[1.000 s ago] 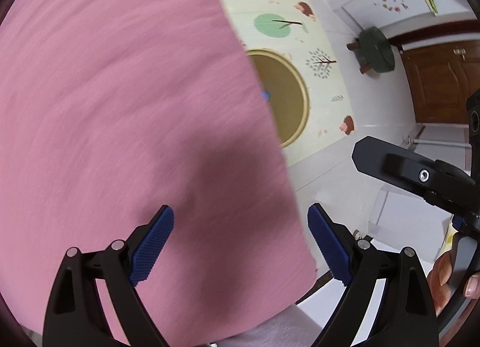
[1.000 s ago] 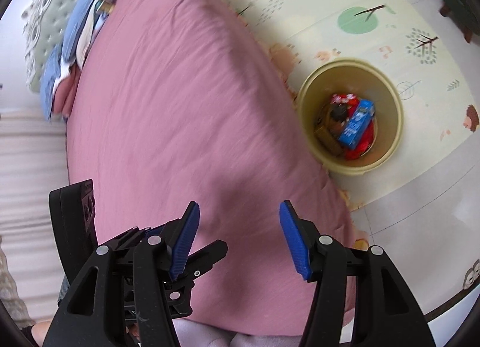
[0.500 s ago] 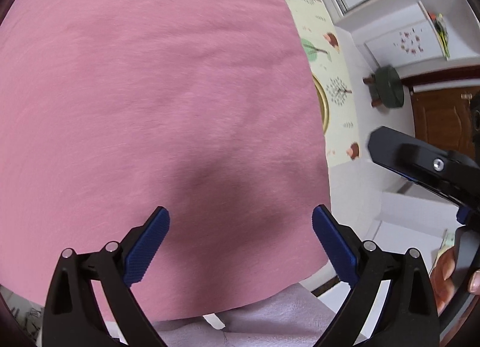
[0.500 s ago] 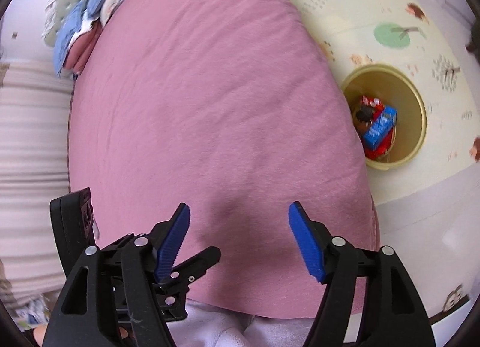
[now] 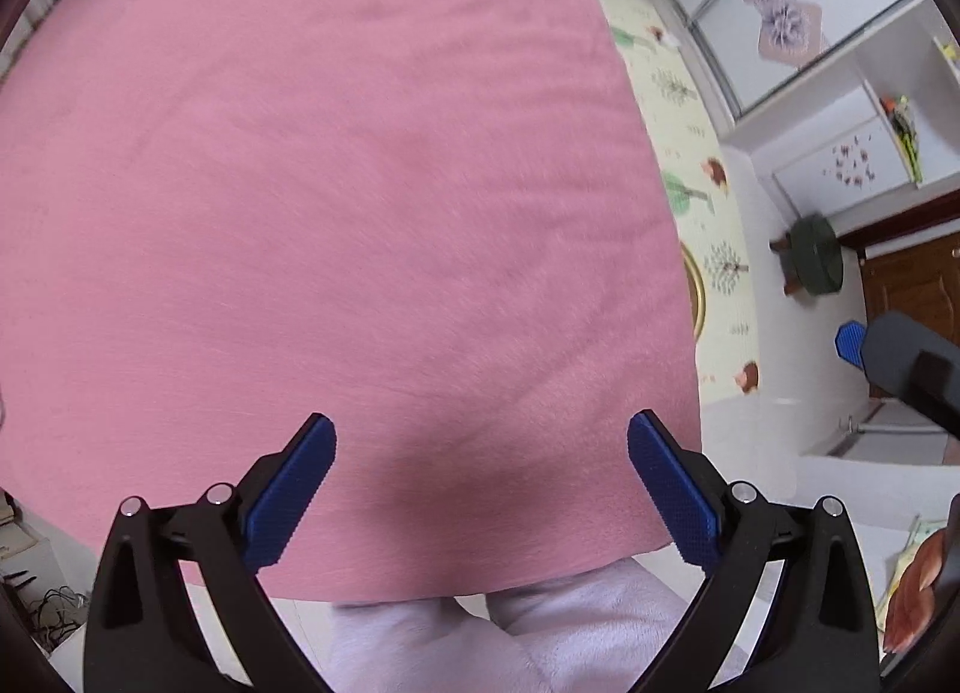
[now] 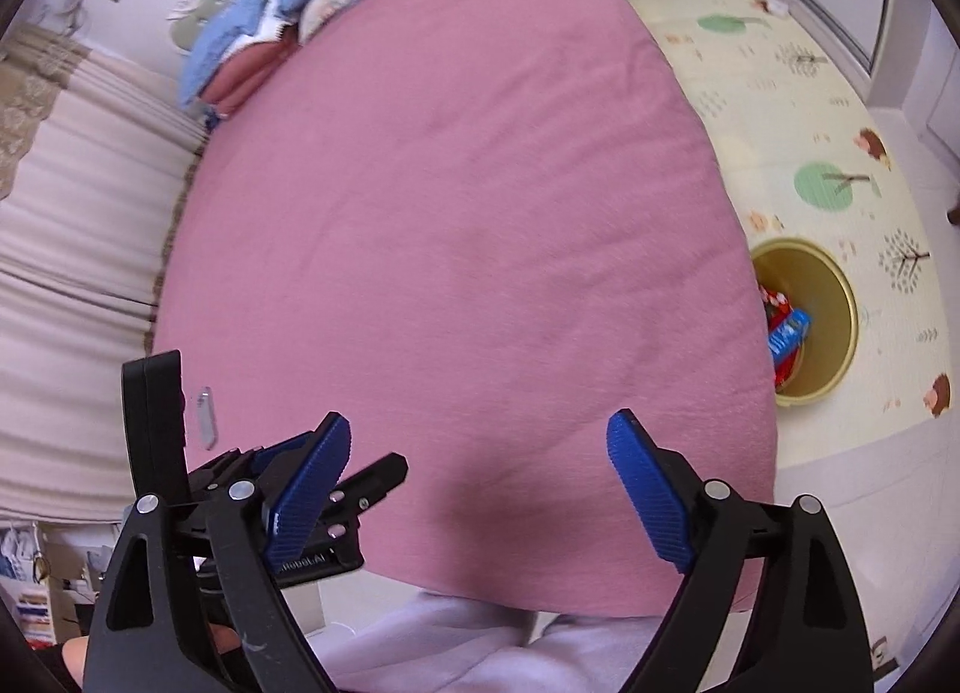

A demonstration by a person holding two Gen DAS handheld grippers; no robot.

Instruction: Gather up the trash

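While trash (image 6: 783, 327) lies in yellow bin (image 6: 840, 327), pink bed (image 6: 456, 225) bare; left gripper (image 5: 480, 489) wide apart, empty; right gripper (image 6: 480, 483) jaws just opening, empty.

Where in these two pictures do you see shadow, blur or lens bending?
Left wrist view: a dark shadow on the pink bedspread between the open left gripper fingers; the wardrobe bends strongly. Right wrist view: a similar shadow; the yellow bin and curtain look slightly smeared.
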